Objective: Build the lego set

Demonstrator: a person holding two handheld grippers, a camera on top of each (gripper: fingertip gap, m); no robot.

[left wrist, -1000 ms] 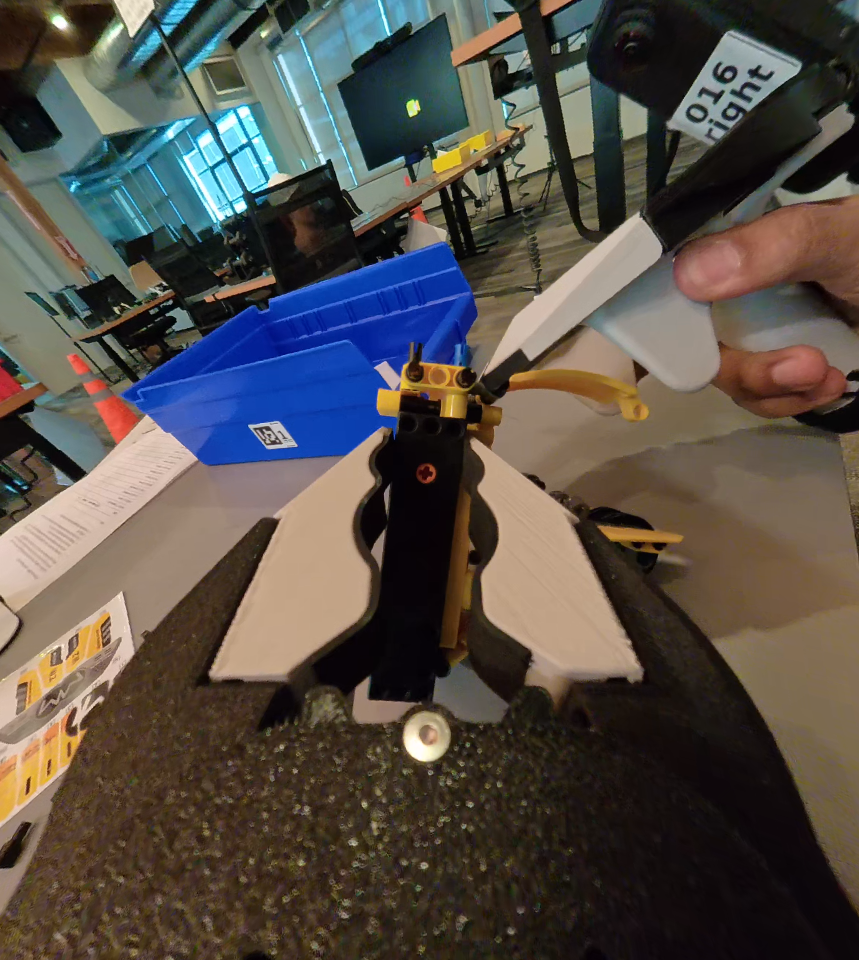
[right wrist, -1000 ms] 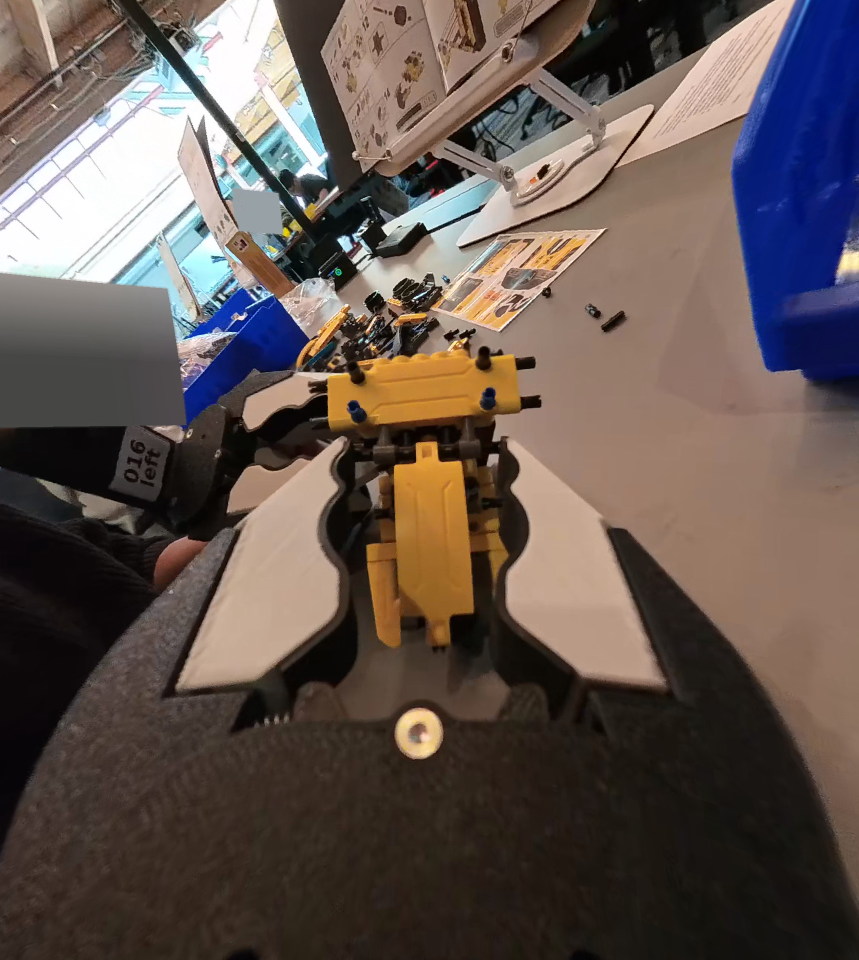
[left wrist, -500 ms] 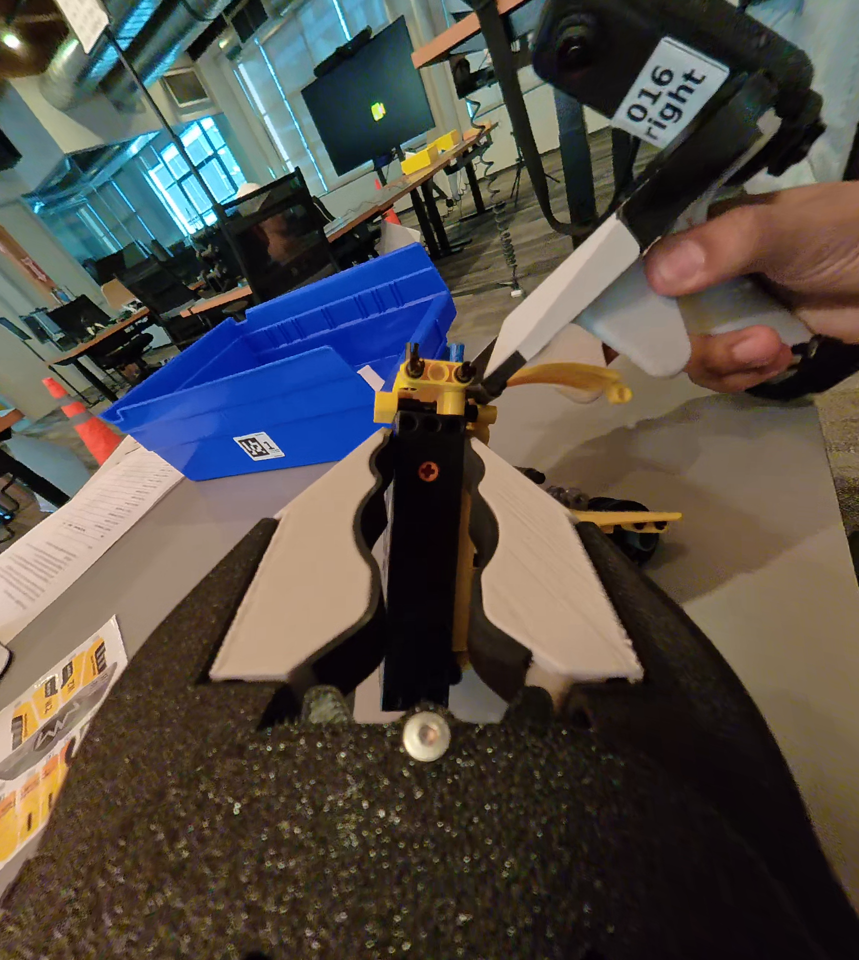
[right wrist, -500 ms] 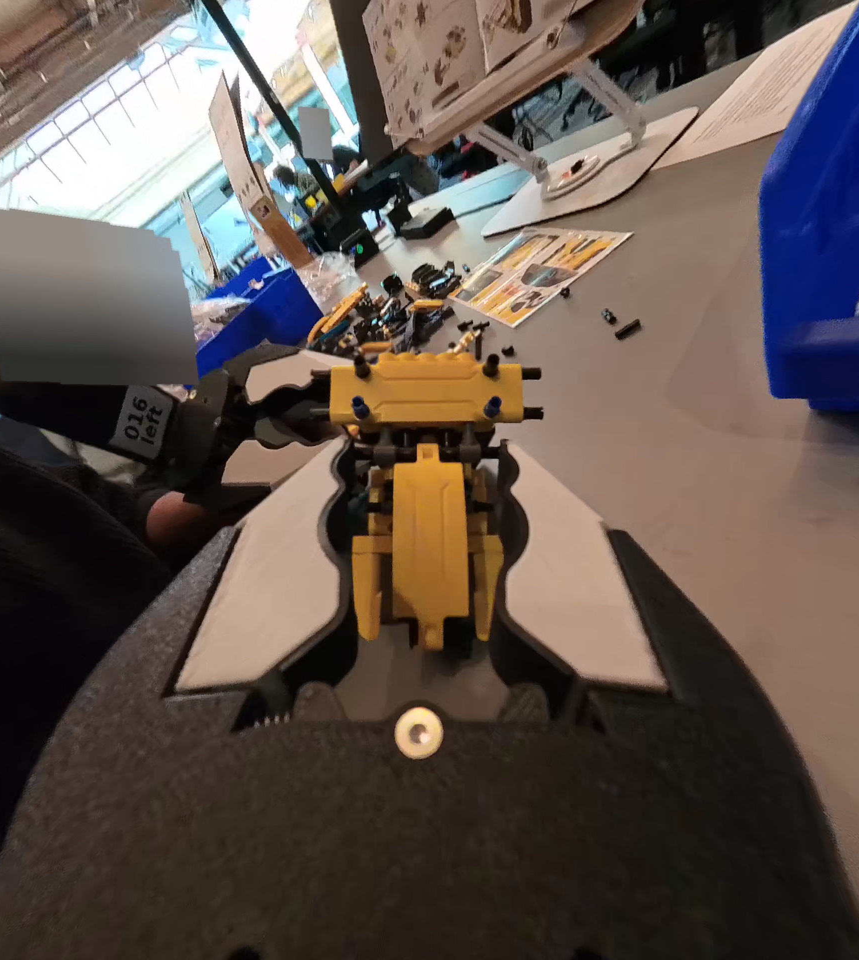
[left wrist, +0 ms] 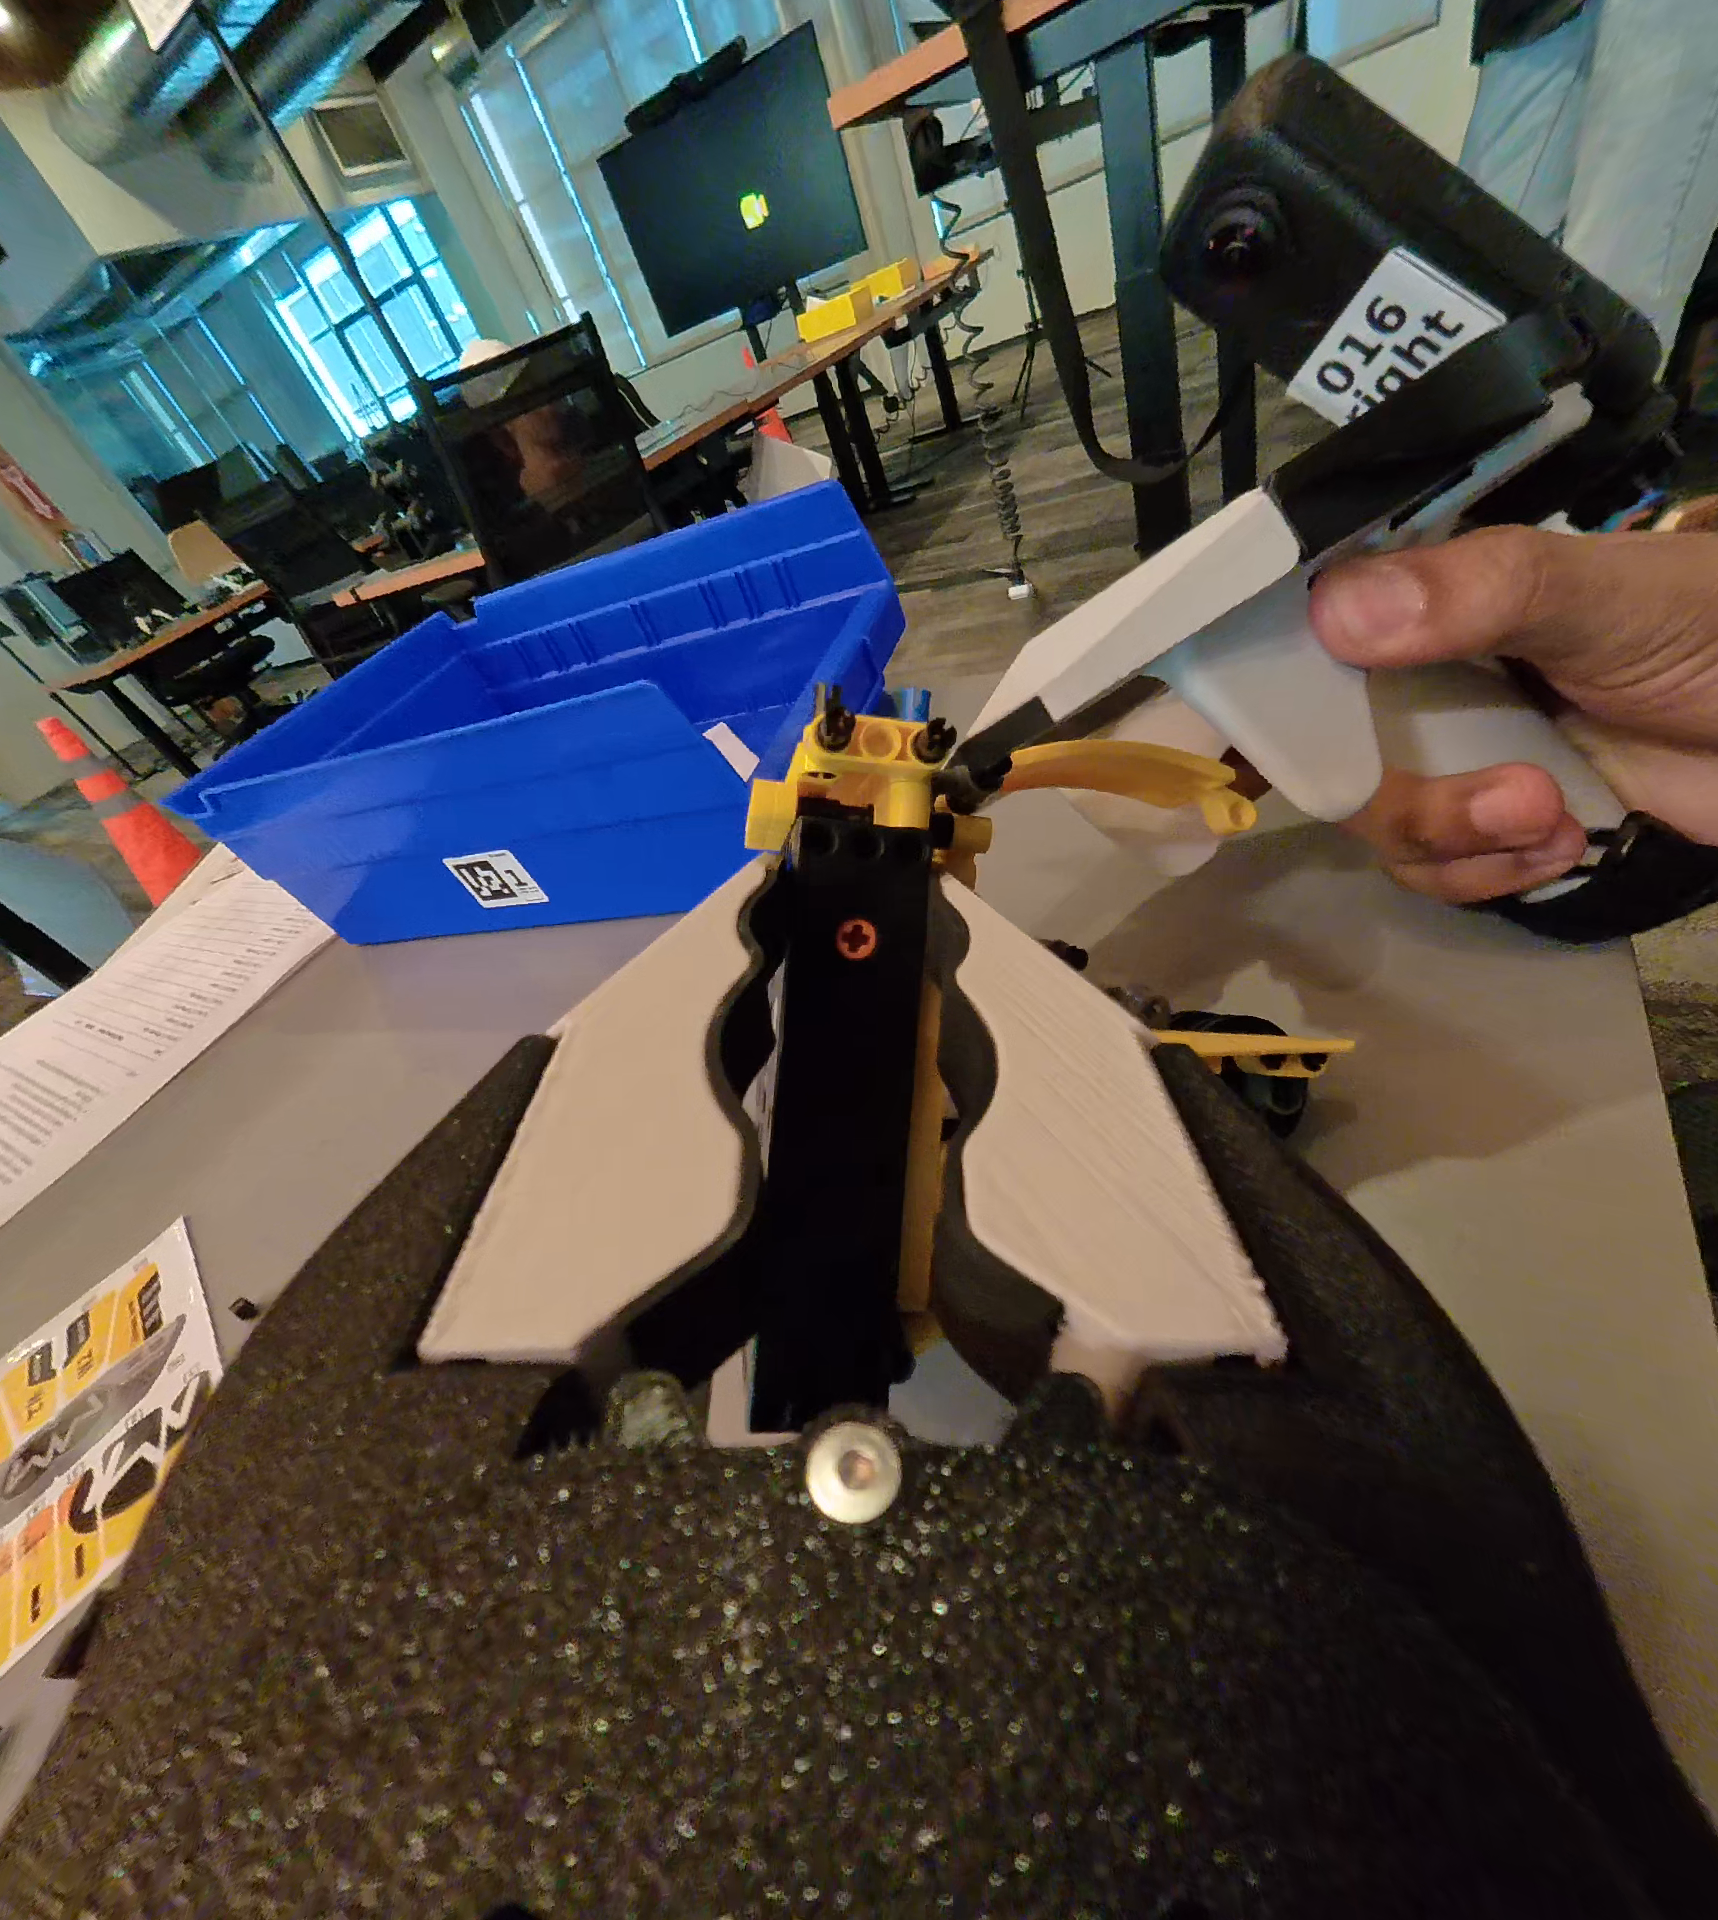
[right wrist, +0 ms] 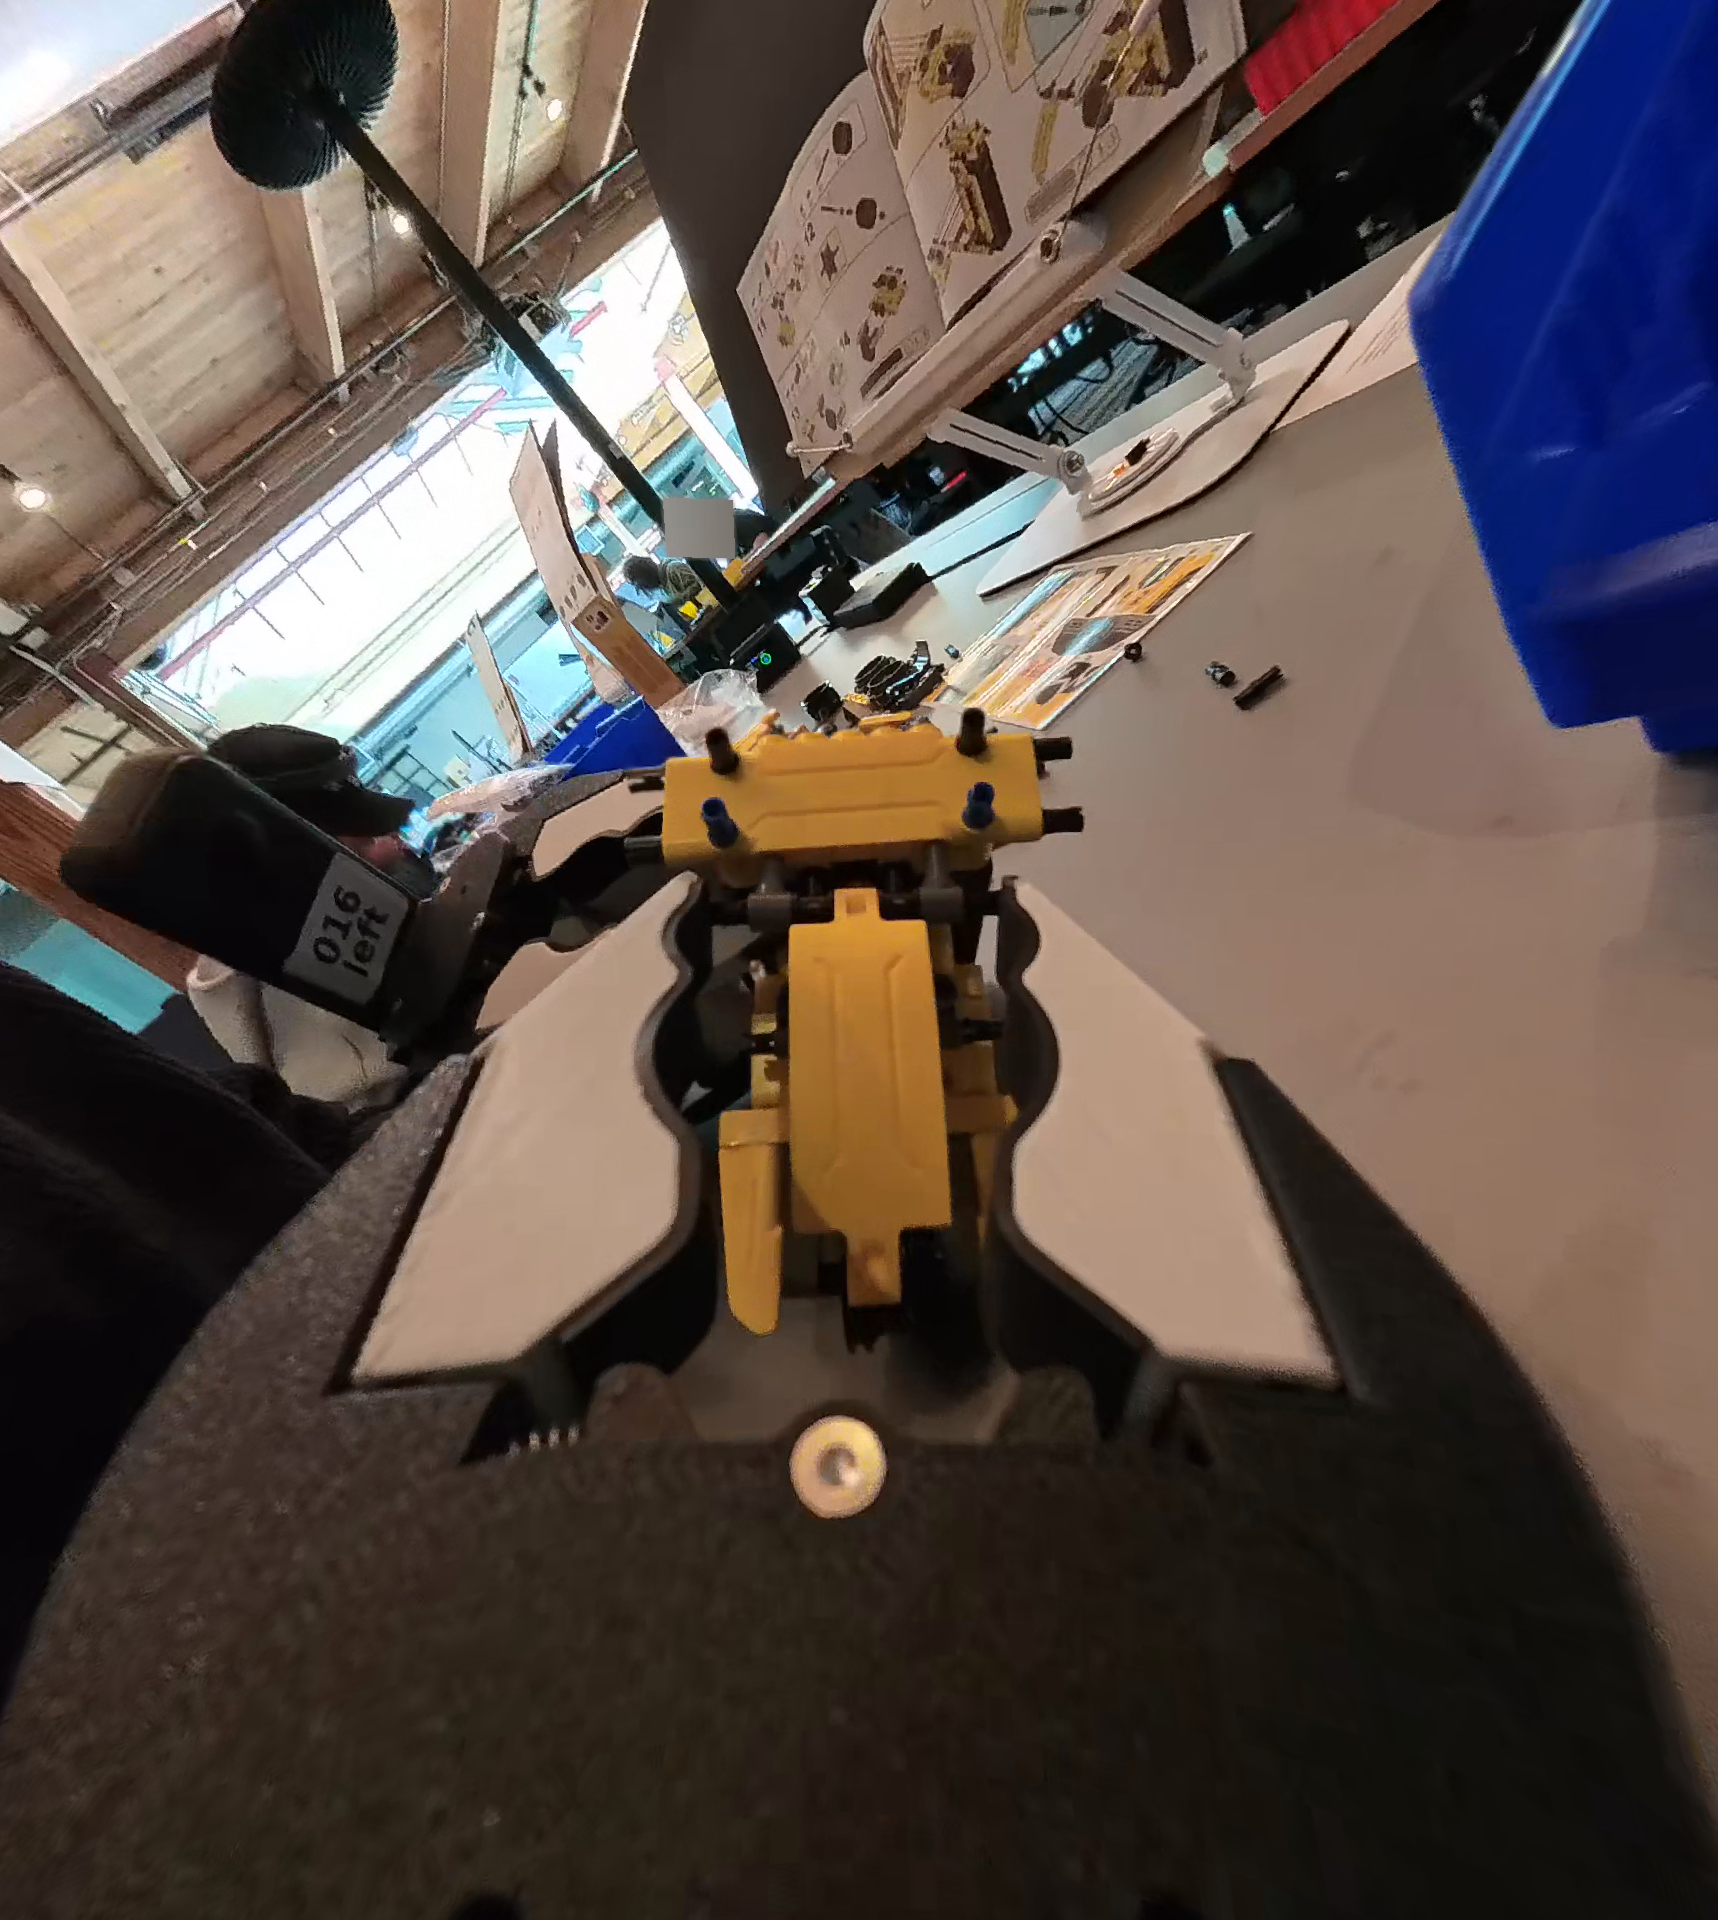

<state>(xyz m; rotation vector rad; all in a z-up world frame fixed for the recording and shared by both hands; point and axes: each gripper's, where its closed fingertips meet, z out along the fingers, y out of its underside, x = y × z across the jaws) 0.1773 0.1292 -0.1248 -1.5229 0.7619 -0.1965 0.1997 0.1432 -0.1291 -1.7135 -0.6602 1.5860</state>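
Left wrist view: the left gripper (left wrist: 850,935) is clamped on the black beam of a yellow and black brick model (left wrist: 860,997), which runs up between its white fingers (left wrist: 606,1164). The model is held above the grey table (left wrist: 1457,1143). At the model's far end sits a yellow block with black pins, and there the right gripper (left wrist: 980,743) comes in from the upper right with a hand (left wrist: 1561,707) on its white trigger grip. Its black tip touches the model beside a curved yellow piece (left wrist: 1125,774). This view alone shows the blue bin (left wrist: 564,769) just beyond the model, a printed sheet (left wrist: 96,1049) to its left, a sticker sheet (left wrist: 34,1455) at the near left, and a loose black wheel with a yellow beam (left wrist: 1250,1060) lying on the table at right. The table's right edge runs close past that wheel, with floor beyond; bare table lies between the bin and the wheel.

Right wrist view: the right gripper is closed on the same model, seen here from its yellow side, with a wide yellow panel carrying blue and black pins at the far end. The left gripper reaches in from the left and holds the model behind that panel. Only this view shows an open instruction booklet (right wrist: 980,177) on a white stand, loose black parts (right wrist: 886,675) and two small pins (right wrist: 1250,681) lying apart on the table. The blue bin fills the upper right edge. Open table spreads to the right of the model.
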